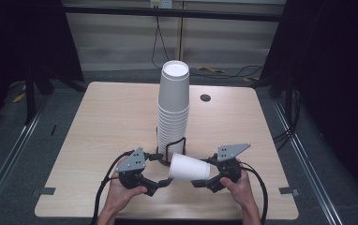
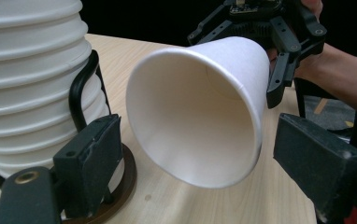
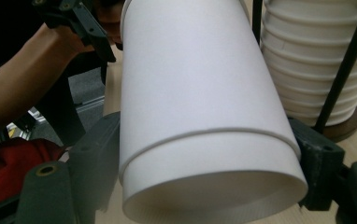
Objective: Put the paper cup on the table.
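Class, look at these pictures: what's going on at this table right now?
A person works two hand-held tools over a wooden table. The right tool grips a single white cup by its base, held sideways with its mouth facing the left tool. The left tool is open, its jaws either side of the rim. Behind stands a tall stack of cups in a black holder.
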### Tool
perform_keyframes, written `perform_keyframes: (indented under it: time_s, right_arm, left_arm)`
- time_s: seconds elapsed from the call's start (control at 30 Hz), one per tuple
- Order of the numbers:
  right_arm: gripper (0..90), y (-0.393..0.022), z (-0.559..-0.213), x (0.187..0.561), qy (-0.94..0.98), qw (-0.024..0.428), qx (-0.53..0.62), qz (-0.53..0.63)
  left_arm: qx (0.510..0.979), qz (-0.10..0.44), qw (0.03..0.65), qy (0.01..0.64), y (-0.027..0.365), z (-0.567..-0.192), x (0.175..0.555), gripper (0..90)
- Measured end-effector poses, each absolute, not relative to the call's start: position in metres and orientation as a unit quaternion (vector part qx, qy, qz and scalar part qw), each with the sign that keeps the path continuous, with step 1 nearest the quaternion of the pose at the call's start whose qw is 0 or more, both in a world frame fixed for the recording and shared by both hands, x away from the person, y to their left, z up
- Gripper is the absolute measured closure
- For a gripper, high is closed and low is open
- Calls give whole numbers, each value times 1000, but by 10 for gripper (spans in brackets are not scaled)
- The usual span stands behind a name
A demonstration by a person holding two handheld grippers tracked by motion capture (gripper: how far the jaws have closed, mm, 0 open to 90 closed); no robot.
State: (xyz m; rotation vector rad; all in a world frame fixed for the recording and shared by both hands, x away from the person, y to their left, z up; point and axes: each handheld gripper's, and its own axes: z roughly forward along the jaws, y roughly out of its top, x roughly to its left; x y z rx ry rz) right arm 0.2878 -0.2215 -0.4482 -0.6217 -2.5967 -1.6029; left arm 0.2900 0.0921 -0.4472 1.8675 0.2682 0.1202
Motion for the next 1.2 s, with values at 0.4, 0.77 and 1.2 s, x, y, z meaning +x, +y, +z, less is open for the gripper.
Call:
perform_keyframes:
  time_s: [0.4, 0.77, 1.2]
  right_arm:
    - [232, -220, -447, 287, -821, 14, -190, -538]
    - [233, -216, -446, 286, -821, 20, -175, -543]
    - [232, -210, -445, 286, -824, 24, -160, -543]
  left_arm:
    - [792, 42, 596, 123, 88, -451, 291, 154]
    - [785, 37, 606, 124, 82, -456, 295, 1]
    - [783, 17, 612, 107, 74, -453, 297, 0]
